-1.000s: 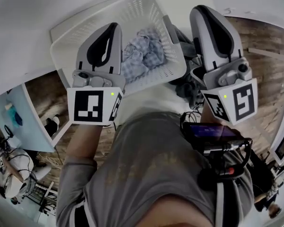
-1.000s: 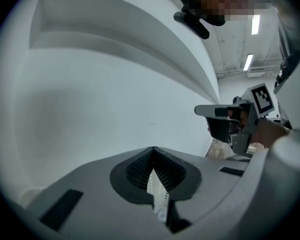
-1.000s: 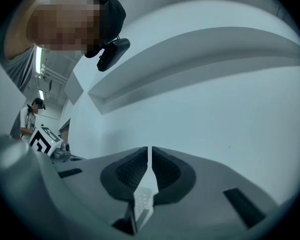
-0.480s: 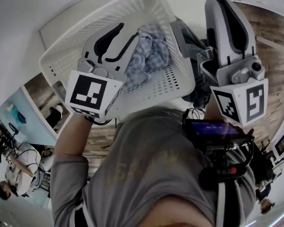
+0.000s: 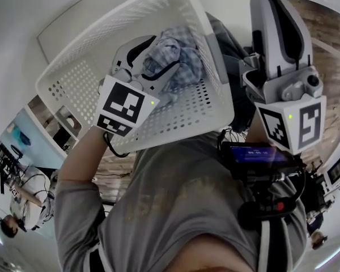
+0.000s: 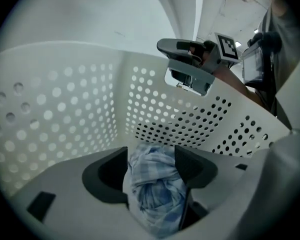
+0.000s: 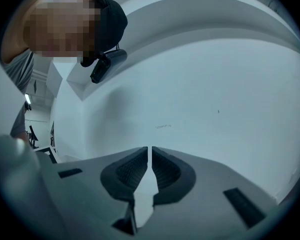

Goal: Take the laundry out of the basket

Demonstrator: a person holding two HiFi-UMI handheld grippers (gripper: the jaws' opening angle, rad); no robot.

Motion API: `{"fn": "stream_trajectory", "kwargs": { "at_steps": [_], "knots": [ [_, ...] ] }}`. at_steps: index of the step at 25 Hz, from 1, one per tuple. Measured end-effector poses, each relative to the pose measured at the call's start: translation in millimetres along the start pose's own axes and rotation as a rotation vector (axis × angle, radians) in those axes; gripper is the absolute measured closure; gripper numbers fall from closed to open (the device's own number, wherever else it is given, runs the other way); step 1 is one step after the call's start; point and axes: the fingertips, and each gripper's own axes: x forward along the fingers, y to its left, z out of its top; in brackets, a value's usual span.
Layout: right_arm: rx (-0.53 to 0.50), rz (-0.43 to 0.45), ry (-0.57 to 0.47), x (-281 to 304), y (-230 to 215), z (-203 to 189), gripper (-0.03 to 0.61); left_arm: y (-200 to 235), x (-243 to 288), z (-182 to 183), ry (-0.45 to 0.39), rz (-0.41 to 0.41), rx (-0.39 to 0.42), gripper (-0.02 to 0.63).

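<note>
A white perforated laundry basket is in the upper middle of the head view. A crumpled blue-and-white checked cloth lies inside it. My left gripper reaches down into the basket. Its jaws are opening and stand wide either side of the cloth, which fills the gap between them. The left gripper view shows the basket wall all around. My right gripper is held up outside the basket's right side, jaws shut with nothing between them. It points at a bare white surface. The left gripper view shows this right gripper beyond the rim.
Dark grey fabric lies behind the basket's right wall. A black device hangs at the person's waist. Wood floor shows at right. Other people stand at lower left, beside a pale blue panel.
The left gripper has gone from above the near rim down into the basket and opened around the checked cloth. The basket looms larger in view. The right gripper stayed shut, shifting slightly right.
</note>
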Motion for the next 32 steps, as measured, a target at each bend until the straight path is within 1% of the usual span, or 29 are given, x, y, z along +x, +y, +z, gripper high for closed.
{"fn": "stream_trajectory", "kwargs": {
  "at_steps": [2,5,9,11,15,18,22,25,32],
  "knots": [
    [0.003,-0.005,0.003,2,-4,-3,0.548,-2,8,-7,0.026,-0.024,0.001,0.321],
    [0.007,-0.009,0.005,3,-8,-5,0.548,-5,16,-12,0.042,-0.054,-0.013,0.311],
    [0.01,-0.014,0.003,3,-9,-8,0.548,-11,26,-18,0.061,-0.088,-0.063,0.313],
    [0.009,-0.016,0.001,1,-10,-7,0.548,-14,28,-19,0.068,-0.101,-0.071,0.322],
    [0.002,-0.014,-0.006,-2,-6,-2,0.548,-16,24,-17,0.069,-0.108,-0.068,0.426],
    [-0.004,-0.011,-0.022,-5,-2,5,0.548,-15,19,-14,0.06,-0.098,-0.069,0.469],
    [-0.011,-0.007,-0.045,-13,3,15,0.548,-13,8,-6,0.02,-0.069,-0.078,0.496],
    [-0.018,-0.005,-0.064,-23,5,23,0.548,-9,-7,6,-0.028,-0.024,-0.071,0.503],
    [-0.033,0.002,-0.107,-52,22,43,0.548,6,-69,43,-0.184,0.165,-0.016,0.509]
  ]
}}
